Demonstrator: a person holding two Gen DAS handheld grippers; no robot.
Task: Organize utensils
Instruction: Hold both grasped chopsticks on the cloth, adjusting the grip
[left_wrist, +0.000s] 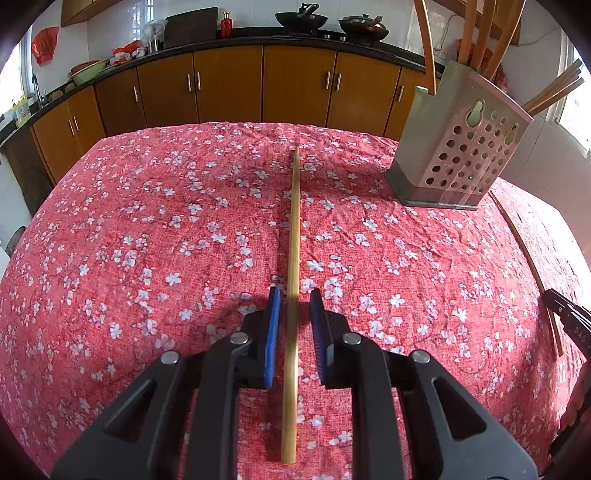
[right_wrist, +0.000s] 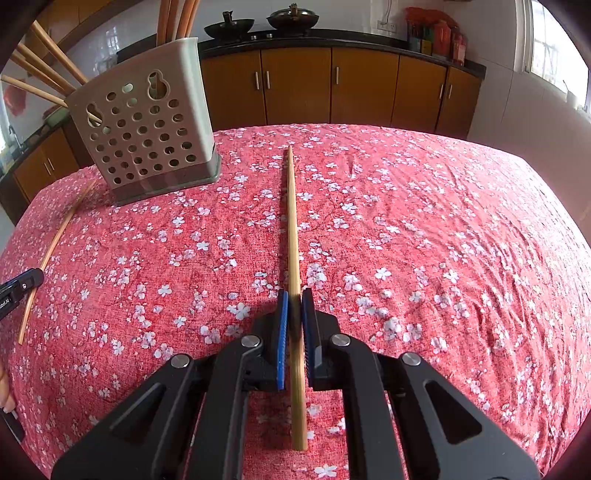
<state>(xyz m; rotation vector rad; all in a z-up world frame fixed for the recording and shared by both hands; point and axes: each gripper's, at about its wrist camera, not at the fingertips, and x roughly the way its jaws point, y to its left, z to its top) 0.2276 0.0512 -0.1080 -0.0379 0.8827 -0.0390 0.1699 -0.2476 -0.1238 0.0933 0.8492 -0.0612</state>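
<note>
Beyond, utensil holder (left_wrist: 461, 155); right claw (right_wrist: 294, 297) grips chopstick (right_wrist: 291, 221); left claw (left_wrist: 294, 291) ajar around second chopstick (left_wrist: 294, 221).

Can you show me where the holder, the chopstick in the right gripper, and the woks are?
Holder (right_wrist: 147, 125), right wrist view, perforated front wall.
Chopstick (right_wrist: 293, 229), right wrist view, mid-shaft.
Woks (left_wrist: 301, 18), left wrist view, left wok's bowl.

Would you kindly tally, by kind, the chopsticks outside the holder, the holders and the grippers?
Chopsticks: 2, the left chopstick and the right chopstick
Utensil holder: 1
Grippers: 2, the left gripper and the right gripper
Total: 5
</note>
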